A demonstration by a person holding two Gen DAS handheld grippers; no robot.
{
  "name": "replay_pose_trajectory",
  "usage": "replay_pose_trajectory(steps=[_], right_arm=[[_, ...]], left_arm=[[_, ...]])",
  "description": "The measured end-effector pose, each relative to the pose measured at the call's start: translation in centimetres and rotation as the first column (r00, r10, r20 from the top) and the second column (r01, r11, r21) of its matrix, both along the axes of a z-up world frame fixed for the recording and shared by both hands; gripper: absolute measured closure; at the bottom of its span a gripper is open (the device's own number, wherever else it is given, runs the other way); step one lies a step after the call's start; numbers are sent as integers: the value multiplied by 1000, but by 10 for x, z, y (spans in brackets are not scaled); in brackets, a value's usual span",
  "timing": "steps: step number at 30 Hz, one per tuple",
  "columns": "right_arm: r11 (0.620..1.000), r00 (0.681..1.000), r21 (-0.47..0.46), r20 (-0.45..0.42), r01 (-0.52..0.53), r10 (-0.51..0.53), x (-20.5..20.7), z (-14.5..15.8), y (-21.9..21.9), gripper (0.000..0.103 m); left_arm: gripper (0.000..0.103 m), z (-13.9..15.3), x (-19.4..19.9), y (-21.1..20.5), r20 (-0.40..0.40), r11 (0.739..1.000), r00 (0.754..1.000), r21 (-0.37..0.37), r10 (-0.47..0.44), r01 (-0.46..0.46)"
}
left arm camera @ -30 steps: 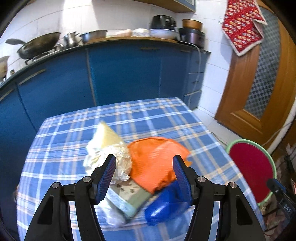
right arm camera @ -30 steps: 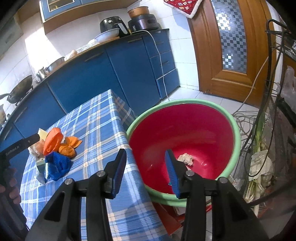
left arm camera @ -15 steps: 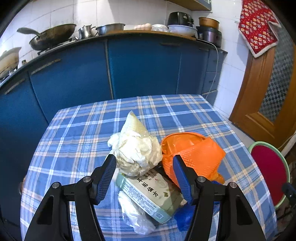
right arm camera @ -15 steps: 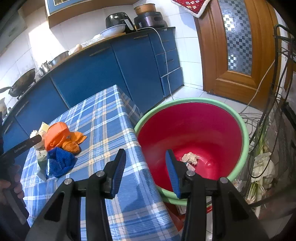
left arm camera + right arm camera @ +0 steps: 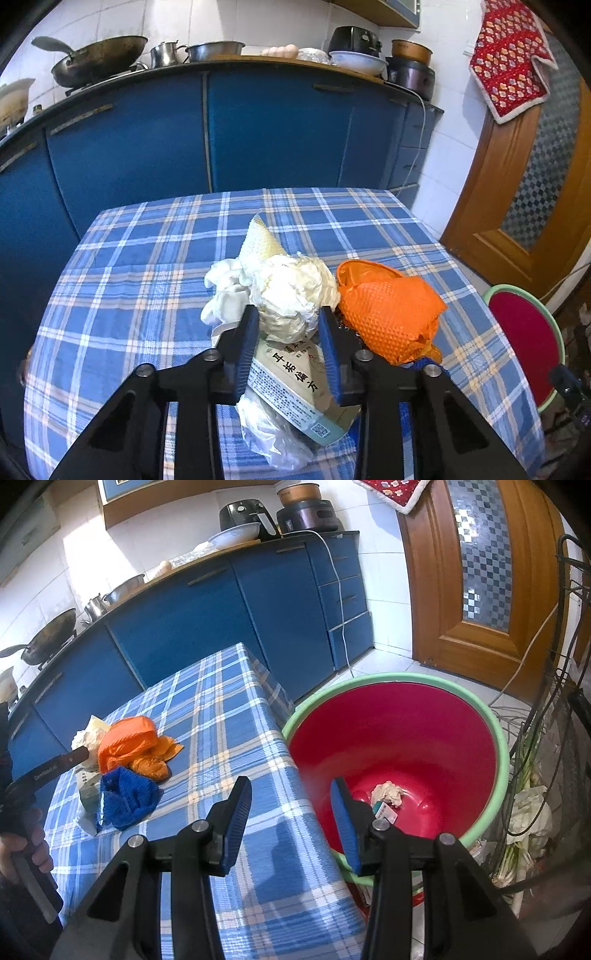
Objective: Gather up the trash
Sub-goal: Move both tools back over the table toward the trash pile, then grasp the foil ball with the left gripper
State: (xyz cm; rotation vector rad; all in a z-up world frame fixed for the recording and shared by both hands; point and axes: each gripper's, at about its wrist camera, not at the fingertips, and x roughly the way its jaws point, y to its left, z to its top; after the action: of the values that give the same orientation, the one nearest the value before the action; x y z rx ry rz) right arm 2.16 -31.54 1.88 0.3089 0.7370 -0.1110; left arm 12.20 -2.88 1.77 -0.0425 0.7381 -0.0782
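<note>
Your left tool (image 5: 288, 334) is narrowed around the crumpled paper ball (image 5: 293, 291), a blue pad against each side of its lower part; the grip looks closed on it, with the ball resting on the carton (image 5: 291, 384) below. Your right tool (image 5: 290, 825) is about half open and holds nothing, hanging over the bench (image 5: 221, 716) edge beside the red bin (image 5: 424, 738).

The left view shows the pile close up: the paper ball, a white tissue (image 5: 225, 291) to its left, the printed carton over a clear plastic bag (image 5: 269, 432), and an orange net (image 5: 388, 314) touching the ball's right side. The right view alone shows inside the bin, where a paper wad (image 5: 388, 794) and a small box (image 5: 384, 810) lie, and a blue net (image 5: 123, 799) by the pile.
</note>
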Motion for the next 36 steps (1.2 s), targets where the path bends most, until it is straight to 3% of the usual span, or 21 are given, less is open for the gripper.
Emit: replay_pose_trajectory(steps=[3,8,9,11,12,13,30,32,36], right_arm=[[1000,1000,-1,-2,-6,6,1,0,3,57],[1000,1000,-5,-2,-23,23,2,0,10,57],[1000,1000,-5,-1,-26,26,2,1,11,57],[1000,1000,-6,-2,-29,29,3,0,13,57],[1000,1000,-5,-3,-31,31,3,0,14,57],[999,999,-5,-4,-33,33,4,-1,15,57],[999,998,-1,-18,-53,53,11,-6,22,57],[998,998,-1,-21,-56,56,11,-7,23,57],[998,998,-3,-21,-67,67,12,-7,28,57]], left_arm=[[95,3,-3,1,7,999,1000,-24,-21,21],[95,7,-6,1,9,999,1000,-31,-27,27],[92,7,-6,1,6,999,1000,-34,-25,25],[73,8,-4,2,0,999,1000,-30,-21,21],[52,9,-3,1,5,1000,1000,-23,-18,18],[42,10,-2,1,13,1000,1000,-16,-14,14],[42,-9,38,-10,-32,998,999,50,-28,29],[50,-9,37,-8,-25,999,999,38,-29,30],[53,-8,34,-5,-16,999,999,17,-33,33]])
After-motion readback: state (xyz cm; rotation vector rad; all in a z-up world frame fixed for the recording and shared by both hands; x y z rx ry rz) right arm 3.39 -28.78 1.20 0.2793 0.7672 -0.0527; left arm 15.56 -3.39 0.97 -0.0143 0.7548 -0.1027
